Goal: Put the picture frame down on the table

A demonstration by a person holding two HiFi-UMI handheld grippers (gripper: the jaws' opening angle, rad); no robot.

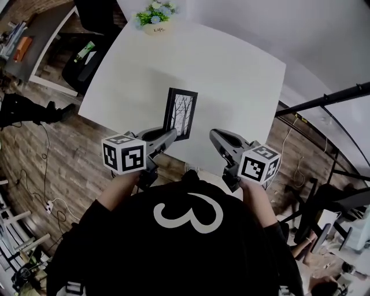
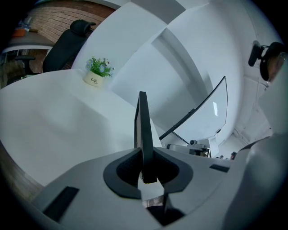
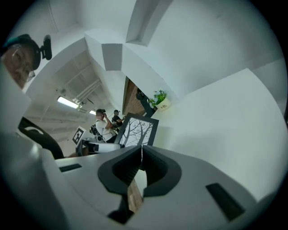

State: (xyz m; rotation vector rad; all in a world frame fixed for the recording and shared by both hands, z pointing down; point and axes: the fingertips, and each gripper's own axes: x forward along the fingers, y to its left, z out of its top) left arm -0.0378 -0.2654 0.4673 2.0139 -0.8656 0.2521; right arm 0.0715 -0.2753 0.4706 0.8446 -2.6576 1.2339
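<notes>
Smooth, matt white table top [image 1: 231,75]; matt black rectangular picture frame [image 1: 180,114]; brown, wood-grain plank floor [image 1: 75,165].

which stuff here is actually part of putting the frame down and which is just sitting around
In the job:
- picture frame
- left gripper, shut on the frame's edge
- white table

Just lying about:
- potted plant at the table's far end
- black office chair
- right gripper, shut, holding nothing

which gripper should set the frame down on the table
Left. The left gripper is clamped on the picture frame at its edge, holding it upright over the white table. The right gripper is shut on nothing, off to the frame's side.
</notes>
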